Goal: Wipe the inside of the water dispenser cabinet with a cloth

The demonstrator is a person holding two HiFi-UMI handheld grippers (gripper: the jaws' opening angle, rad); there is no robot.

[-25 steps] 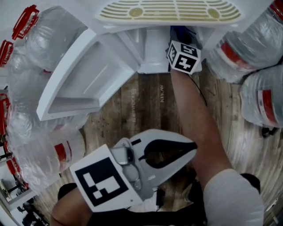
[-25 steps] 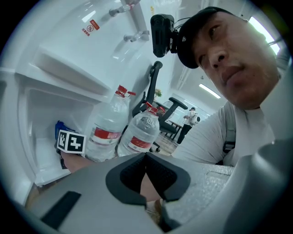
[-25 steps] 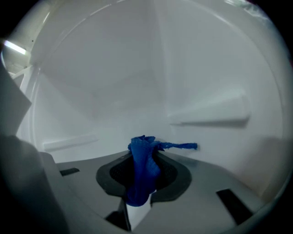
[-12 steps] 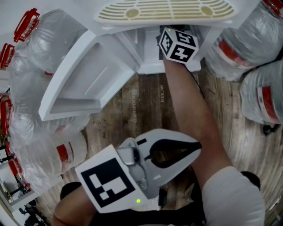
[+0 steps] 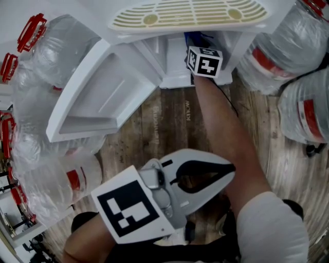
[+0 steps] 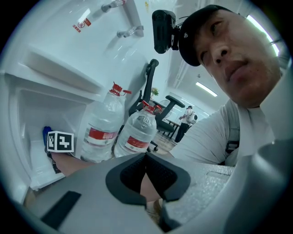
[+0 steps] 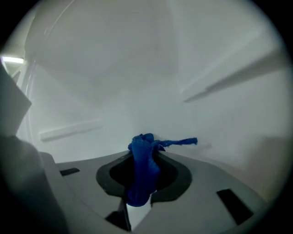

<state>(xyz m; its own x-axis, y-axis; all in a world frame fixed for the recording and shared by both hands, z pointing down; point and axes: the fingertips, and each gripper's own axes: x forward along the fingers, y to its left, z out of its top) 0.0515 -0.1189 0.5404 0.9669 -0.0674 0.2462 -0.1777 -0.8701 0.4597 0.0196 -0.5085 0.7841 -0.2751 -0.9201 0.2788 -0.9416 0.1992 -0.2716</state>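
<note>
- My worry: only a small tuft of the cloth (image 7: 143, 171) pokes past the right tongs (image 7: 146, 155), so I could scrape bare tips along the cabinet (image 7: 137, 68) wall, or drop it.
- Right tongs pinch the cloth inside the cabinet, near its back wall.
- Left tongs (image 6: 146, 156) are pressed together and empty, outside the cabinet.

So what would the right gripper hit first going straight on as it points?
Probably the white inner cabinet wall, led by the blue cloth in the right gripper's claw; gap unclear.

Blue cloth (image 7: 144, 165); white cabinet (image 7: 137, 68); clear bottles (image 5: 290, 110), red labels; brown wood-grain floor (image 5: 164, 128); cream slotted grille (image 5: 190, 13).
</note>
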